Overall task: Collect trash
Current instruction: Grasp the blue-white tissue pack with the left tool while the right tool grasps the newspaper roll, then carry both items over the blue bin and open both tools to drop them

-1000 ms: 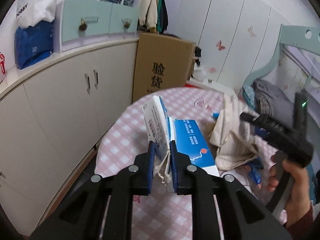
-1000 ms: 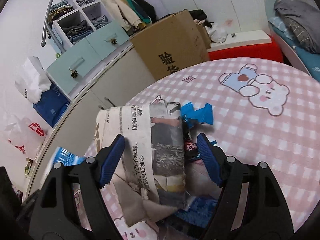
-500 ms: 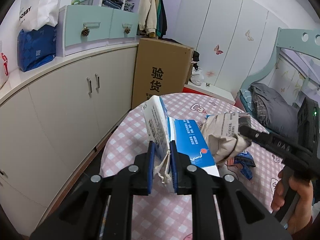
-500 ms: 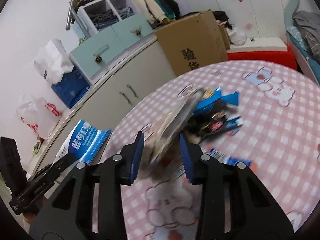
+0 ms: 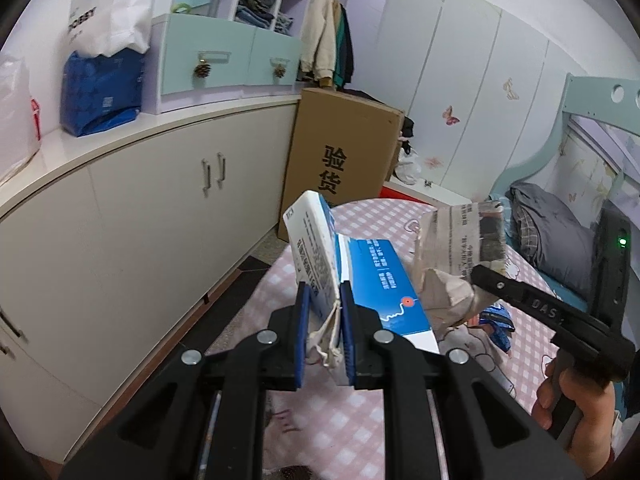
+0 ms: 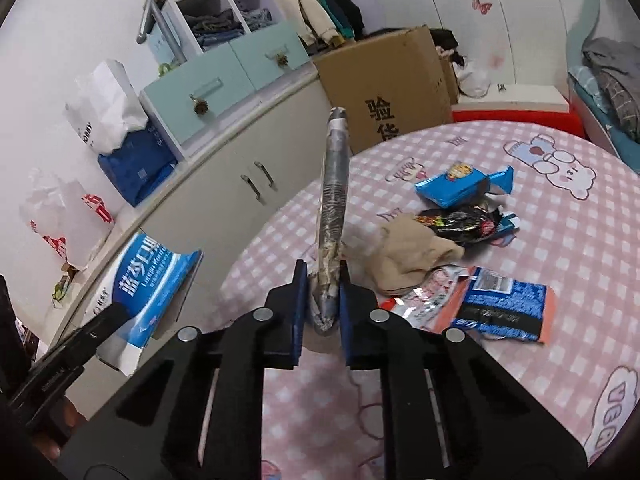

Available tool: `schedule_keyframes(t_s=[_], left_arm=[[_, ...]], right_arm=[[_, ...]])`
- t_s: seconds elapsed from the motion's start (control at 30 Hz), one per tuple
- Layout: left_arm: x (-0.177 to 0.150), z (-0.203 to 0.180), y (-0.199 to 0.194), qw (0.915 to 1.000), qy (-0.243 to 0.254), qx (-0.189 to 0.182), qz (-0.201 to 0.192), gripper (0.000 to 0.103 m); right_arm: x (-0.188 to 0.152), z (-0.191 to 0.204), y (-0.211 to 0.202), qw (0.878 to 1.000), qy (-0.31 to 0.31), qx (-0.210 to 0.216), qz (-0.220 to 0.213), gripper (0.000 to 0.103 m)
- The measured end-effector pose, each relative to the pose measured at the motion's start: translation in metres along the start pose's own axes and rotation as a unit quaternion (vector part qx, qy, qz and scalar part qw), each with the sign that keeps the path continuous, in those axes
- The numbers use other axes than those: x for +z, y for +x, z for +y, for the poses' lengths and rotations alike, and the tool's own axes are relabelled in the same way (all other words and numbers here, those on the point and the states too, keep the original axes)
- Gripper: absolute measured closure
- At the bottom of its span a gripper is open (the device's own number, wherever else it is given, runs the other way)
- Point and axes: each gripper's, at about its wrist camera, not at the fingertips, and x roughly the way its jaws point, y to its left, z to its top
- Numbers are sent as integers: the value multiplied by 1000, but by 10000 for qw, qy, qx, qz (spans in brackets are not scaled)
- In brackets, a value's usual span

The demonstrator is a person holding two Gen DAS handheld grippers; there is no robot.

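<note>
Clamping a blue-and-white carton [image 5: 320, 268] by its torn end, the left gripper [image 5: 323, 334] with blue pads pressed nearly together on the flattened cardboard. Carton held up above the near edge of a round table [image 5: 360, 420], opened out in a V, one face white with dense small print too fine to read, the other blue with white Chinese lines, a wavy white line and a red dot. Same carton [image 6: 148, 284] in the right wrist view at lower left, large white characters "蓝岑口" legible, smaller text below blurred.

Pinching a folded newspaper [image 6: 334, 216] edge-on, the right gripper [image 6: 323, 300], pads narrowed onto the lower end, paper standing upright and slightly bowed. From the left view, that newspaper [image 5: 460, 256] just right of the carton, columns of print visible but not readable, with the right gripper's black finger [image 5: 520, 300] stamped "DAS" (rest hidden).

Beyond the grippers, lying on the pink checked tablecloth with bear cartoons: a crumpled tan paper bag [image 6: 408, 256], a dark glossy wrapper [image 6: 460, 224], a light blue snack packet [image 6: 456, 188], and a blue-and-black packet with an orange edge [image 6: 500, 308], all close together, some overlapping.

Farther off, a brown cardboard box [image 5: 340, 152] printed "验货" against cream cabinets [image 5: 140, 220], and a white bag [image 5: 104, 12] reading "OBBY" (first letter cut off).
</note>
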Motion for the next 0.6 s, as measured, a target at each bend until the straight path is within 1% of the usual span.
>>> schedule_keyframes(t_s=[0.07, 0.2, 0.3, 0.33, 0.47, 0.53, 0.6], left_arm=[[-1, 12, -6, 10000, -78, 32, -31, 89], [0, 36, -21, 9996, -226, 97, -138, 89], [-2, 60, -33, 9989, -390, 194, -198, 89], [-3, 68, -37, 9986, -428, 239, -216, 89], [-8, 102, -45, 9967, -616, 481, -240, 89], [-13, 123, -47, 9952, -718, 642, -196, 89], [-19, 141, -48, 9933, -809, 813, -152, 89]], right_arm=[[-1, 10, -3, 10000, -20, 66, -66, 90], [-7, 41, -13, 9992, -148, 342, -155, 90], [-14, 68, -13, 9977, -313, 603, -73, 91], [-18, 81, -12, 9965, -380, 740, -11, 91], [-39, 128, 0, 9922, -686, 1027, 187, 91], [-50, 152, 13, 9891, -795, 1185, 353, 91], [-62, 170, 25, 9867, -918, 1246, 498, 91]])
